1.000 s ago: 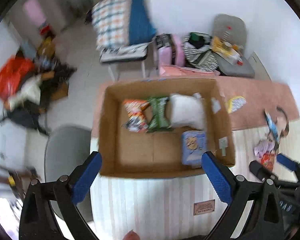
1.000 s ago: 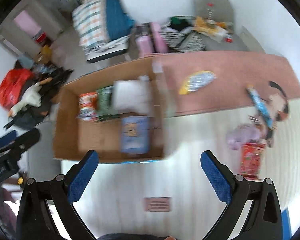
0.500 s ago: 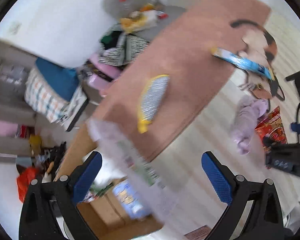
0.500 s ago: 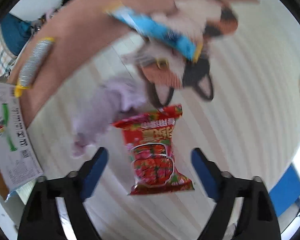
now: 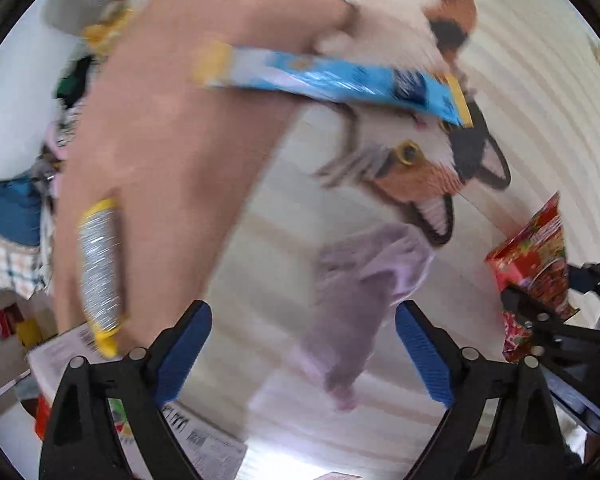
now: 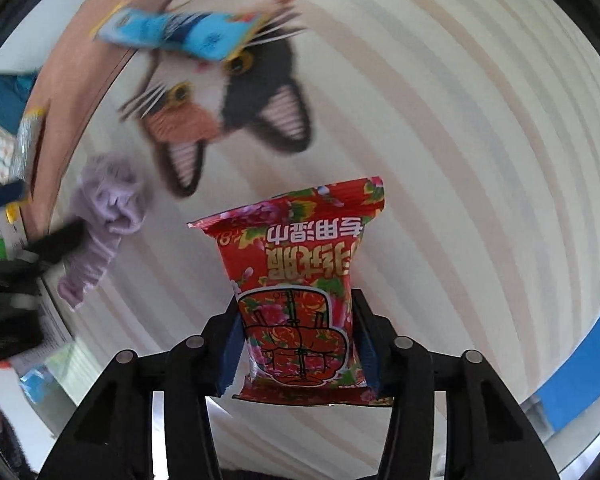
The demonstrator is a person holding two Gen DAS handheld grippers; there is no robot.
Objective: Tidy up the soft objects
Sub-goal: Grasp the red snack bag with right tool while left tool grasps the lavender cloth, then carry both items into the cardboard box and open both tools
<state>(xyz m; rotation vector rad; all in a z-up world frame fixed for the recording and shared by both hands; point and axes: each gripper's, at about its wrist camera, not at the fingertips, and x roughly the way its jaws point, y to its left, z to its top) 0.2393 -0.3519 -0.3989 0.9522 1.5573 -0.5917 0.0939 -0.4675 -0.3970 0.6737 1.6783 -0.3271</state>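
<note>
My right gripper (image 6: 298,344) is shut on a red flowered packet (image 6: 300,280) lying on the striped cloth; it also shows in the left wrist view (image 5: 534,256). My left gripper (image 5: 304,348) is open, its blue fingers on either side of a crumpled lilac cloth (image 5: 360,300) that lies on the striped surface; the cloth also shows in the right wrist view (image 6: 104,216). A blue snack packet (image 5: 328,80) lies across a cat-face mat (image 5: 420,152). A silver and yellow packet (image 5: 100,268) lies on the pink mat (image 5: 172,140).
A cardboard box flap with printed labels (image 5: 196,432) is at the lower left in the left wrist view. Clothes and a chair with a checked cloth (image 5: 4,248) stand beyond the table's far edge. A blue object (image 6: 576,376) is at the right edge.
Both grippers swung from the cardboard box to the right part of the table. My right gripper closed on the red packet. My left gripper moved over the lilac cloth.
</note>
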